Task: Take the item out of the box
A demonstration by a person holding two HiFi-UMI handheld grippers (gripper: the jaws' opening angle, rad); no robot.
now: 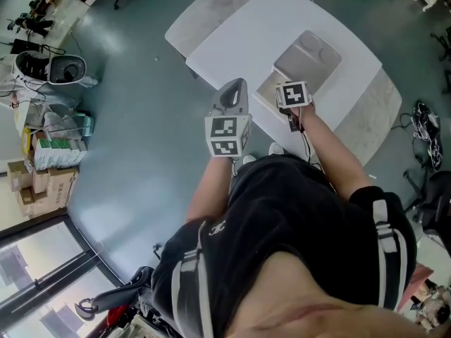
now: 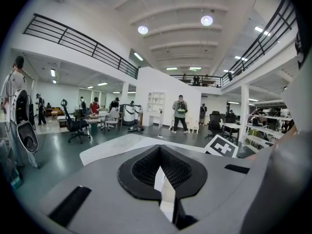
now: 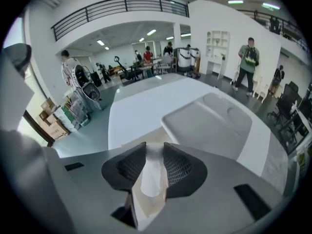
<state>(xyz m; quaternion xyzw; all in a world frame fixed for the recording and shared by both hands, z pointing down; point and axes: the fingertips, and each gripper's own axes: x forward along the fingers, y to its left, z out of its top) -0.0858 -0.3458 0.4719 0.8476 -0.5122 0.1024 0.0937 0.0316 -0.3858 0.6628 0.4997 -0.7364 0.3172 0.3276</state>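
Right gripper (image 1: 291, 94) (image 3: 155, 152): held out over the white table (image 1: 232, 44) (image 3: 139, 112), at the near end of the box; its marker cube faces up in the head view.
Right jaws: a little apart and grasping, with a soft white item (image 3: 152, 180) filling the gap and lying against both dark meshed pads.
White item: between the right jaws, running back toward the gripper body, with a beige strip along its lower side. Whether it is clear of the box cannot be told.
Box (image 1: 310, 58) (image 3: 209, 123): pale grey and moulded, with rounded recesses. It lies flat on the table straight ahead of the right gripper, its near edge just below the jaw tips.
Left gripper (image 1: 236, 91) (image 2: 160, 172): beside the right gripper and nearer the person, off the table's near edge, pointing out level into the hall.
Left jaws: clenched, pads nearly meeting. Only a thin pale sliver shows in the slit, and what it is cannot be told.
Ahead of the left gripper: a corner of the table, then open floor with people standing well apart from it.
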